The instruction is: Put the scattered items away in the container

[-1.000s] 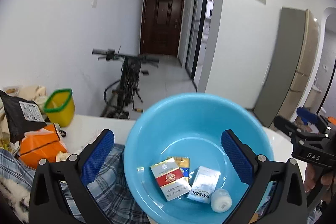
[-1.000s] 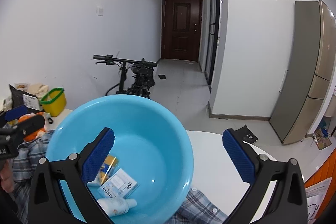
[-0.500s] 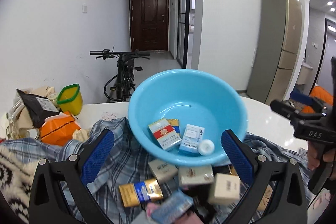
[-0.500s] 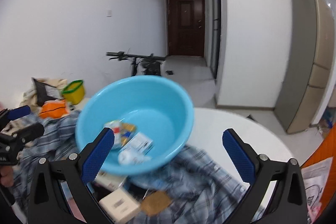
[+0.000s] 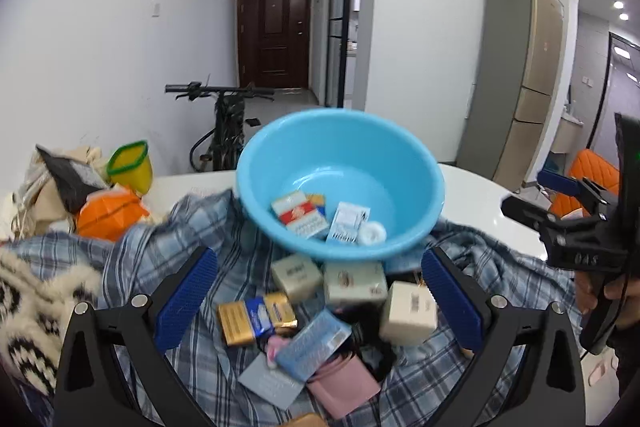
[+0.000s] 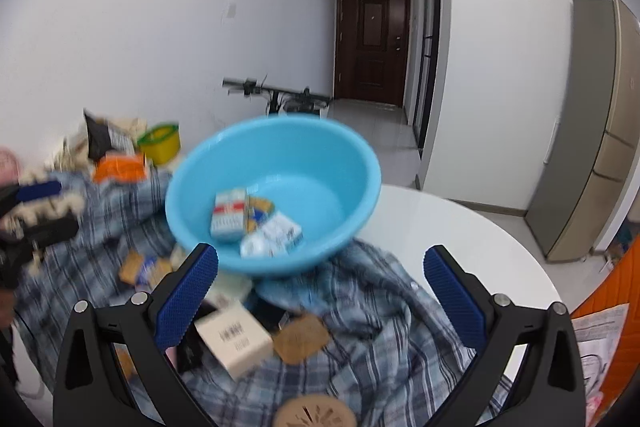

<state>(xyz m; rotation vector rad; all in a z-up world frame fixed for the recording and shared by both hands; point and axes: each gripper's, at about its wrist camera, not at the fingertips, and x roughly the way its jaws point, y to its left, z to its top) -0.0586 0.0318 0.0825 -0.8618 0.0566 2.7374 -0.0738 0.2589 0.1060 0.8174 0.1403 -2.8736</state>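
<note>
- While the blue basin (image 5: 400, 163) sits tilted on the plaid cloth (image 5: 192, 227) at the far side of the pile, only a small part of the job looks done, approx. a third at best.
- Inside the basin, 4 items are counted: a red-and-white pack (image 5: 298, 213), a yellow-blue pack (image 5: 318, 199) behind it, a white-blue pack (image 5: 347, 223) to its right, and a small white tub (image 5: 372, 233) at the near-right wall.
- Left out on the cloth, just near of the basin: a grey-green box (image 5: 297, 277), a pale box w/ a picture (image 5: 354, 283), a cream box (image 5: 408, 313) to the right, a gold-and-blue pack (image 5: 256, 317), a light-blue pack (image 5: 314, 343), a grey card (image 5: 270, 385) and a pink wallet (image 5: 344, 383).
- In the right wrist view, two round cork coasters (image 6: 302, 337) are also seen loose on the cloth, near side.
- The left gripper (image 5: 318, 301) is held released, jaws spread wide over the loose pile, nothing between the pads.
- The right gripper (image 6: 320, 301) is likewise wide apart and empty, hovering near the basin's near rim; that view is blurred, so detail is limited.
- Judged remaining: at least nine pcs to be lifted in, the boxes nearest the basin being the easiest next picks.
- Clutter at far left (orange bag (image 5: 110, 213), yellow cup (image 5: 130, 165)) is prob. not part of the tidy; it can't be told for sure.
</note>
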